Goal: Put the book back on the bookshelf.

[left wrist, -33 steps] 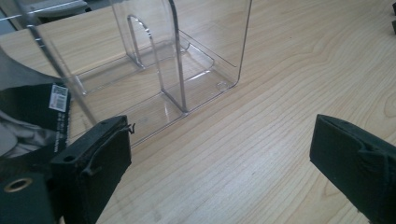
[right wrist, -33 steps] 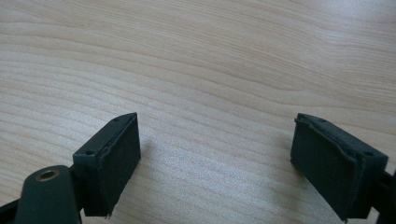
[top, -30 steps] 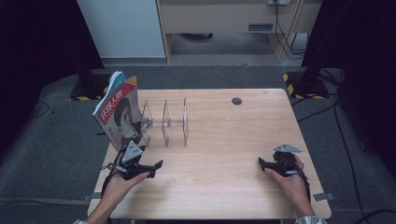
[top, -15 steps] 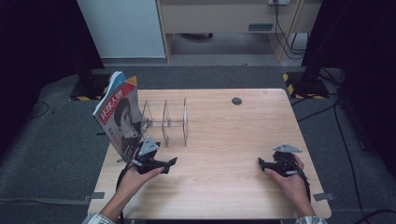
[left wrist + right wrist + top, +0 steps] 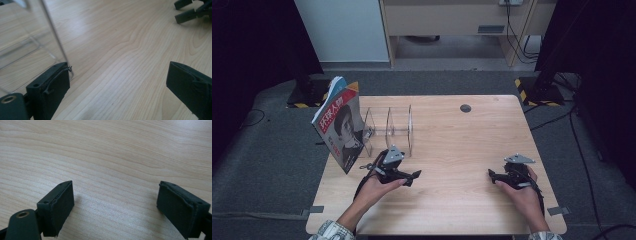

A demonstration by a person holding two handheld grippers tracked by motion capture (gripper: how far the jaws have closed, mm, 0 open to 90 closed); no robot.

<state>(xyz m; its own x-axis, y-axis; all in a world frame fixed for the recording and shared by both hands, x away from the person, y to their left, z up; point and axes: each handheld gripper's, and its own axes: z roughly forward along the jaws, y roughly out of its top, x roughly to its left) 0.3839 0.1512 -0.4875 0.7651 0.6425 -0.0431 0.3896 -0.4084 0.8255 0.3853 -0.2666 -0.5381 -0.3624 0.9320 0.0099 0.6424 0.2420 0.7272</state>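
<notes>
The clear acrylic divider rack (image 5: 389,129) stands upright on the bench (image 5: 462,150), a portrait-cover magazine (image 5: 339,127) leaning against it. Left tongs (image 5: 412,176) gape empty just beside it; right tongs (image 5: 492,175) gape empty, well apart.

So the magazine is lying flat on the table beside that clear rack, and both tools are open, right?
Not quite. The high view shows the magazine standing tilted at the left end of the clear rack, not lying flat. The left tool and right tool are indeed open.
</notes>
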